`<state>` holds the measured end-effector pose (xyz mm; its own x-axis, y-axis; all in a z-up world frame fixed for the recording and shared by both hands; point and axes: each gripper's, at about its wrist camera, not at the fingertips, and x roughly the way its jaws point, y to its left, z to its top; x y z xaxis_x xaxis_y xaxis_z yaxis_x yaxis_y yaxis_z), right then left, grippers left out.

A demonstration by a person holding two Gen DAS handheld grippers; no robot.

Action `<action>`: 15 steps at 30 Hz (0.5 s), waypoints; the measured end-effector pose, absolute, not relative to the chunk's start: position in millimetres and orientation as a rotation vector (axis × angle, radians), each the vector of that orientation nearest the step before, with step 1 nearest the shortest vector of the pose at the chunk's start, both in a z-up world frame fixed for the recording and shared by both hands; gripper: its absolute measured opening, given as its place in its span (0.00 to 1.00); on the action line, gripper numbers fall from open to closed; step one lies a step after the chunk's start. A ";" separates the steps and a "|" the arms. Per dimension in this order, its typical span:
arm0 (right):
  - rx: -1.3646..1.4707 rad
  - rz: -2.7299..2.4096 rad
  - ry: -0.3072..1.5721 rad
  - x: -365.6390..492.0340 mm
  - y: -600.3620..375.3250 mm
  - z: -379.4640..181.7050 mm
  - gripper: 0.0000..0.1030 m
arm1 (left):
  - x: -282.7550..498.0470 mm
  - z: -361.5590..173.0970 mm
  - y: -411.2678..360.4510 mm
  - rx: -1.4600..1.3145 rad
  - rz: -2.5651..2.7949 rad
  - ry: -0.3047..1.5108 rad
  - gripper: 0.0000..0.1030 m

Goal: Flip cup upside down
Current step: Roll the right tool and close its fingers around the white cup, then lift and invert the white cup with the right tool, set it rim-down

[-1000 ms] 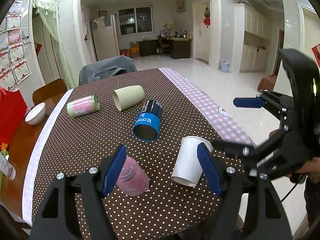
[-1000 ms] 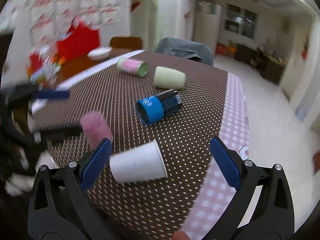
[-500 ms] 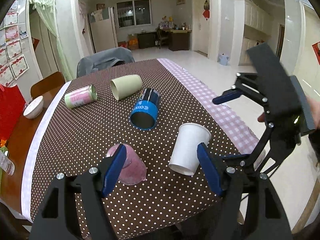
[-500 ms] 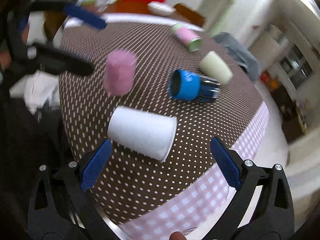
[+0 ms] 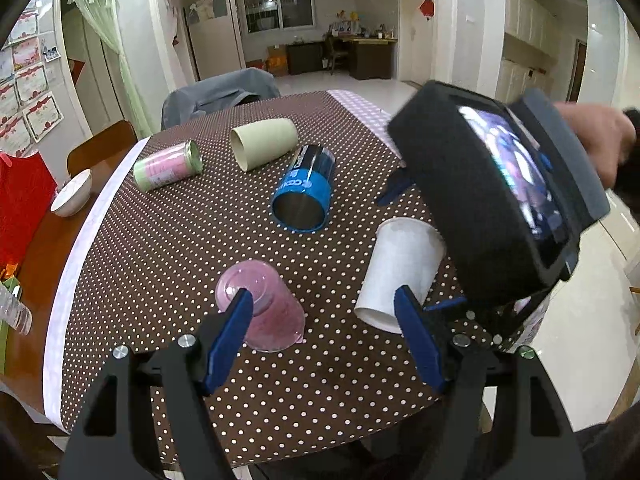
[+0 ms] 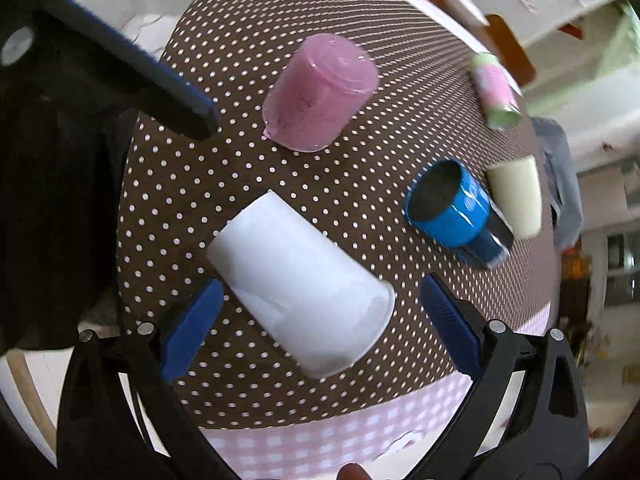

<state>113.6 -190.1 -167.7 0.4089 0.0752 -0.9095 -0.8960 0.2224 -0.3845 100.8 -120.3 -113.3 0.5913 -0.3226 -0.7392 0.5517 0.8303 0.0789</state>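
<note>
A white paper cup (image 6: 300, 284) lies on its side on the dotted brown tablecloth (image 6: 332, 184). My right gripper (image 6: 320, 324) is open, with its blue pads on either side of the cup and not touching it. The cup also shows in the left wrist view (image 5: 400, 268), below the right gripper's body (image 5: 500, 196). My left gripper (image 5: 326, 336) is open and empty above the near table edge. A pink cup (image 5: 264, 312) stands upside down by its left pad.
A blue metal cup (image 5: 304, 196), a cream cup (image 5: 264, 148) and a green-and-pink cup (image 5: 168, 164) lie on their sides farther back. A white bowl (image 5: 72, 198) sits at the left on bare wood. A grey-draped chair (image 5: 220, 96) stands at the far end.
My right gripper has swung over the table and come down around the white cup. My left gripper has drawn back a little. The cups have not moved.
</note>
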 end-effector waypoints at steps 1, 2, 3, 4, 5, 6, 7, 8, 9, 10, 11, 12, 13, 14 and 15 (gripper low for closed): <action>-1.169 0.840 0.918 117.1 -186.4 -169.9 0.94 | 101.4 -114.4 -120.1 0.317 -0.515 0.791 0.70; -1.185 0.856 0.925 119.8 -183.2 -171.2 0.94 | 102.4 -115.5 -119.9 0.319 -0.513 0.796 0.70; -1.199 0.868 0.930 120.4 -181.2 -172.5 0.94 | 102.8 -116.6 -120.0 0.322 -0.513 0.801 0.70; -1.218 0.887 0.942 122.7 -177.7 -175.7 0.94 | 103.7 -117.7 -120.2 0.325 -0.511 0.805 0.70; -1.237 0.902 0.961 124.9 -174.6 -180.2 0.94 | 104.3 -118.1 -120.8 0.327 -0.509 0.807 0.70; -1.249 0.911 0.972 125.2 -172.5 -184.3 0.94 | 105.4 -119.1 -121.0 0.330 -0.507 0.809 0.70; -1.250 0.925 0.989 128.6 -170.5 -188.0 0.94 | 106.5 -121.2 -121.5 0.338 -0.497 0.821 0.70; -1.246 0.931 1.001 130.9 -169.5 -190.4 0.93 | 107.4 -122.4 -121.1 0.339 -0.494 0.820 0.70; -1.241 0.934 1.012 133.5 -169.1 -192.5 0.91 | 108.3 -123.4 -120.6 0.335 -0.494 0.822 0.70; -1.223 0.940 1.033 136.7 -169.0 -194.9 0.89 | 110.4 -124.5 -119.4 0.327 -0.494 0.831 0.70; -1.200 0.947 1.050 138.9 -169.1 -196.3 0.82 | 111.7 -125.0 -118.4 0.321 -0.494 0.834 0.70; -1.171 0.951 1.066 141.5 -169.9 -197.2 0.69 | 113.0 -125.3 -117.5 0.318 -0.494 0.835 0.70; -1.132 0.943 1.087 145.3 -171.8 -198.9 0.60 | 114.3 -125.7 -116.8 0.318 -0.495 0.835 0.70; -1.113 0.933 1.088 147.1 -173.0 -198.2 0.59 | 115.0 -126.0 -116.3 0.317 -0.496 0.836 0.70; -1.088 0.921 1.092 149.2 -175.5 -197.1 0.59 | 115.4 -126.3 -116.0 0.316 -0.499 0.836 0.70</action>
